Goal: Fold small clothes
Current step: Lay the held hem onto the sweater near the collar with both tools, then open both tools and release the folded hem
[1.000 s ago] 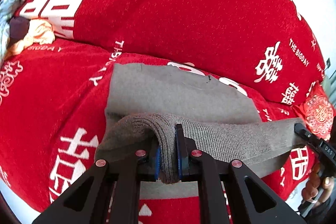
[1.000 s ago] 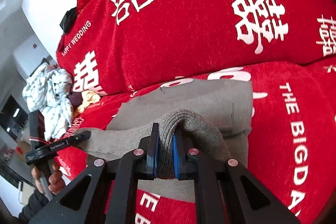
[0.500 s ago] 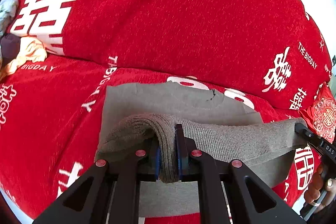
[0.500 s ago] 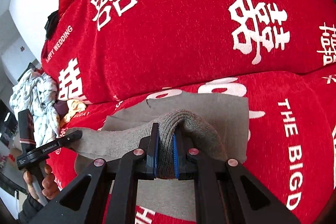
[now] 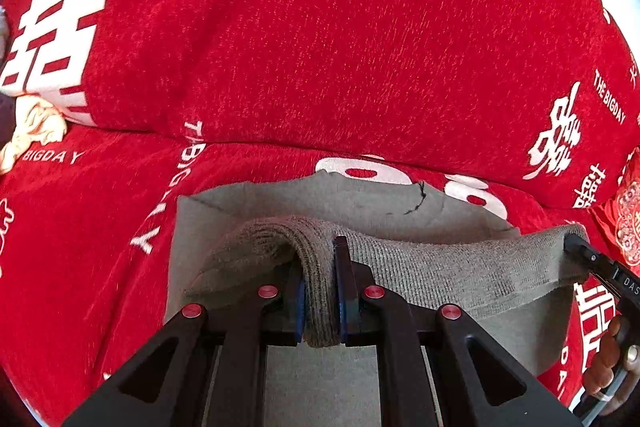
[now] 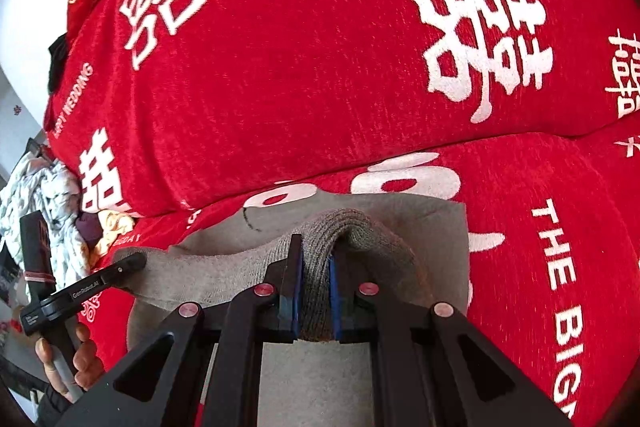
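Note:
A grey knitted garment lies on a red sofa seat, its ribbed near edge lifted and stretched between both grippers. My left gripper is shut on the left end of that edge, cloth bunched between its blue pads. My right gripper is shut on the right end the same way. Each view shows the other gripper at its side: the right one in the left wrist view, the left one in the right wrist view. The flat part of the garment reaches almost to the backrest.
The red sofa backrest with white characters rises right behind the garment. A pile of loose clothes sits at the sofa's left end, with a cream piece beside it. A red cushion lies at the right end. A hand holds the left gripper.
Both grippers have carried the lifted ribbed edge toward the backrest, over the flat part of the garment. Less of the flat grey cloth shows beyond the fold. Both grips are unchanged.

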